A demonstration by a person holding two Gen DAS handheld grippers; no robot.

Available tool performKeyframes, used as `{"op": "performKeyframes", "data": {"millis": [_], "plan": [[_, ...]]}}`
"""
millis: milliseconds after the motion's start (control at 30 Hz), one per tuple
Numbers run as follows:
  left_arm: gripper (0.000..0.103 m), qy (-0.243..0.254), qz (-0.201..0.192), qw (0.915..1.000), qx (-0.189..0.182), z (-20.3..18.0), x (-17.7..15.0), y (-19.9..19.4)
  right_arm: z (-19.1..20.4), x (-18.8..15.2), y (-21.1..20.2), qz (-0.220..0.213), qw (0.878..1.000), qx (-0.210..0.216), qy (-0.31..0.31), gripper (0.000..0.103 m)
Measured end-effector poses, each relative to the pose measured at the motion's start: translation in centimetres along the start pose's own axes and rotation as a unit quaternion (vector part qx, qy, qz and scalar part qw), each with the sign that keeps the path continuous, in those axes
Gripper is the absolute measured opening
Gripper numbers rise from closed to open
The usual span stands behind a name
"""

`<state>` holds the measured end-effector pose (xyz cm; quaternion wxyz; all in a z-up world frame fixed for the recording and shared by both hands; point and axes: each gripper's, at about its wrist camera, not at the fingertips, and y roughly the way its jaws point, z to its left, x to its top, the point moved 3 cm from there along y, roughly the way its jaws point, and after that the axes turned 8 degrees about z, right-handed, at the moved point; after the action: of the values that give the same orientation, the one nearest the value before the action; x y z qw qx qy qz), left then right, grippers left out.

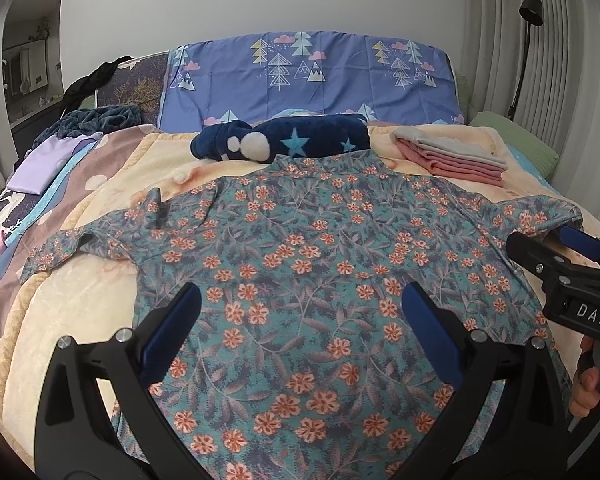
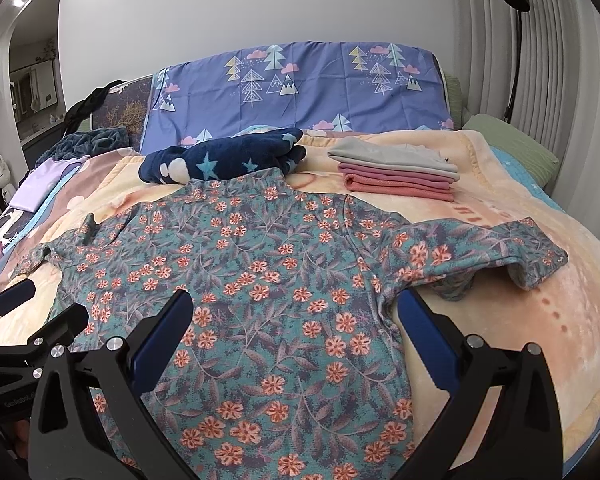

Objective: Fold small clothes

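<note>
A teal shirt with orange flowers (image 1: 300,272) lies spread flat on the bed, collar toward the headboard, both short sleeves out to the sides; it also shows in the right wrist view (image 2: 268,280). My left gripper (image 1: 300,300) hovers open and empty over the shirt's lower middle. My right gripper (image 2: 294,308) hovers open and empty over the shirt's lower right part, near the side seam. The right gripper also shows at the right edge of the left wrist view (image 1: 564,248), and the left gripper at the left edge of the right wrist view (image 2: 32,308).
A stack of folded pink and grey clothes (image 2: 396,170) lies behind the shirt on the right. A navy star-patterned fleece bundle (image 2: 224,158) lies by the collar. The peach blanket (image 2: 520,320) covers the bed. A purple tree-print pillow (image 2: 300,88) leans on the headboard. A floor lamp (image 2: 516,40) stands at right.
</note>
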<state>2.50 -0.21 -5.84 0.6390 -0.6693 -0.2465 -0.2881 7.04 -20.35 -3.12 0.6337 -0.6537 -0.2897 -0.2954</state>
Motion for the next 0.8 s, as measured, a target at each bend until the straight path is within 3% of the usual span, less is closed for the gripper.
{"op": "performKeyframes", "data": {"millis": [800], "plan": [[0.101,0.004,0.003,1.0000,-0.006,-0.24,0.05,0.16,0.70,-0.14,0.41,0.006,1.000,0.002,-0.011,0.102]]}}
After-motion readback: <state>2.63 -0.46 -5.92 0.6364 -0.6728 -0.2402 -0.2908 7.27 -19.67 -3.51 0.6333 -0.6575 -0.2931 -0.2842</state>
